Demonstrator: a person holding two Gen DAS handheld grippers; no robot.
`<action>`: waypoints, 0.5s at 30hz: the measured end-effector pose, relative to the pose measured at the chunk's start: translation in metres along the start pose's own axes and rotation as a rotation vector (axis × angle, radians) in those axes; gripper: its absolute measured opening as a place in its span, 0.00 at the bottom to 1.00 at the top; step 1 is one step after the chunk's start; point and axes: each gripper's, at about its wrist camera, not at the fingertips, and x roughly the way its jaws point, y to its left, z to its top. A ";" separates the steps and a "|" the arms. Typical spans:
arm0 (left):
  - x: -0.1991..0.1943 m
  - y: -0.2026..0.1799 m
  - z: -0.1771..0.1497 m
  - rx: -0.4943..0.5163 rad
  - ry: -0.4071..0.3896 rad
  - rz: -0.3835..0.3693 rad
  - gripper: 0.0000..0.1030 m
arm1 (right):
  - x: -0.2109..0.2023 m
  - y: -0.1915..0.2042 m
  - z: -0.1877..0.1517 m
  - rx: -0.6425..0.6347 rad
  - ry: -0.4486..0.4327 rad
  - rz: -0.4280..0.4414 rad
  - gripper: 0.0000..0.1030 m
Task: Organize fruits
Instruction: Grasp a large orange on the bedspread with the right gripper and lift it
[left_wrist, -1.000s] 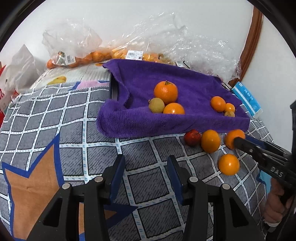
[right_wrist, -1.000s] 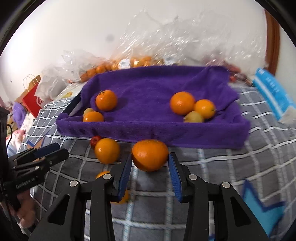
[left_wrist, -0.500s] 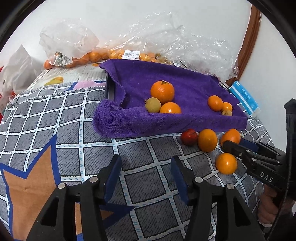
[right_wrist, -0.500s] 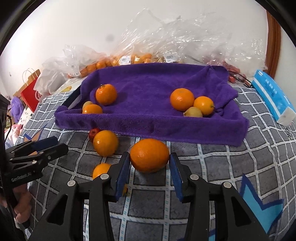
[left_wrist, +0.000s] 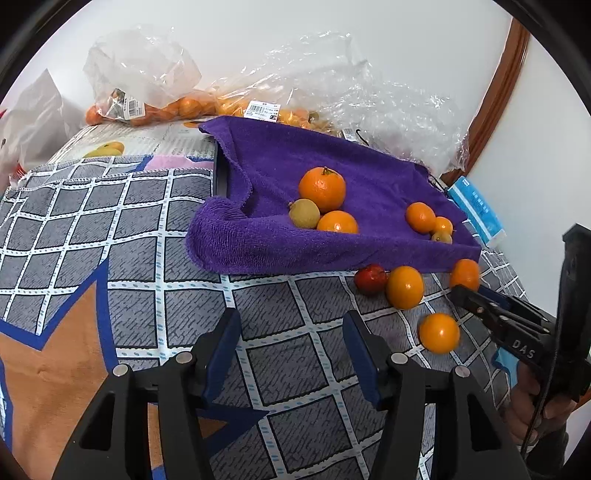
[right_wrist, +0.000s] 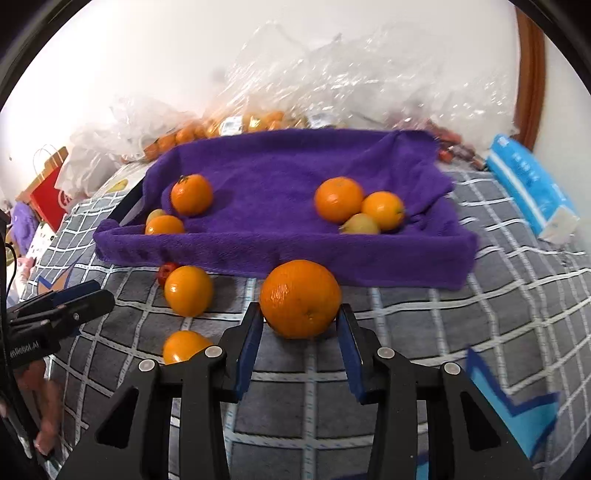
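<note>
Right hand-held gripper (right_wrist: 300, 325) clamps one orange (right_wrist: 300, 298); six fruits in purple towel (right_wrist: 295, 243).

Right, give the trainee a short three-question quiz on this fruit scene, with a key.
1. True or false: the right gripper holds an orange.
2. How many fruits lie in the purple towel-lined tray?
3. What is between the left gripper's fingers? A) an orange B) the small red fruit C) nothing

Key
1. True; its pads press the orange on both sides.
2. Six, in two groups of three.
3. C; only the checked cloth shows between them.
</note>
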 end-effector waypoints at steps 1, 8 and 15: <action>0.000 -0.001 0.000 0.004 0.002 0.006 0.53 | -0.002 -0.004 -0.002 0.010 -0.005 -0.011 0.40; 0.001 -0.001 0.002 0.022 0.011 0.001 0.54 | -0.002 -0.028 -0.010 0.092 0.001 -0.026 0.40; -0.003 0.004 0.000 -0.011 0.001 -0.049 0.53 | -0.002 -0.024 -0.011 0.056 -0.001 -0.036 0.39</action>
